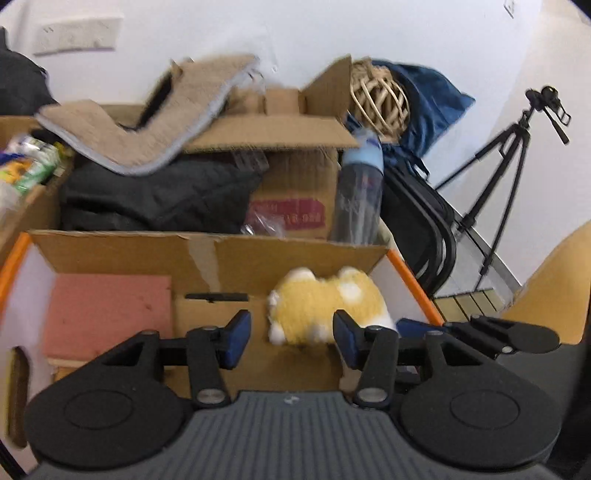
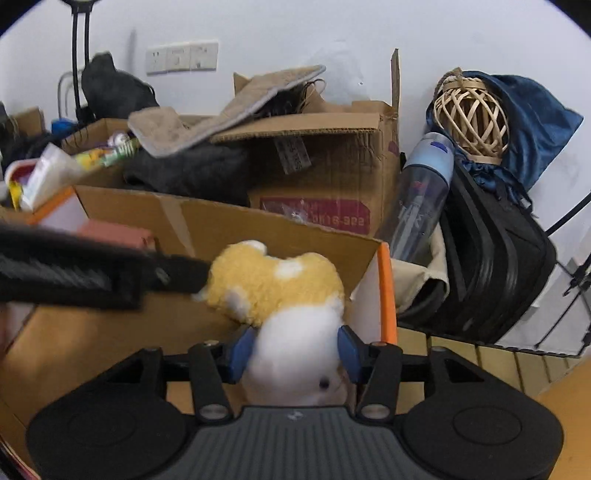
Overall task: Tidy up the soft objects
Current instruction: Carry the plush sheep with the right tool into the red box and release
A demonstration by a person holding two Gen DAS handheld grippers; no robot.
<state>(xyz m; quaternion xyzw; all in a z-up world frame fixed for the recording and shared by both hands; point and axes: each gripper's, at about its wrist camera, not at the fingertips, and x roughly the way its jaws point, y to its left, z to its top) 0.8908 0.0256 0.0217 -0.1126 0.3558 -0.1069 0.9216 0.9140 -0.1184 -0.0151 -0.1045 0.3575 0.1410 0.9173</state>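
1. We see a fluffy yellow-and-white plush toy [image 2: 280, 291] over the open cardboard box [image 2: 221, 229], near its orange-edged right wall.
2. Our right gripper [image 2: 295, 350] clamps the toy's white part between its blue pads; our left gripper [image 1: 291, 334] stands released, nothing between its jaws, tilted down beside the toy.
3. Behind are a cluttered carton [image 2: 332, 155], a water bottle [image 2: 421, 199] and a white wall [image 2: 295, 33].
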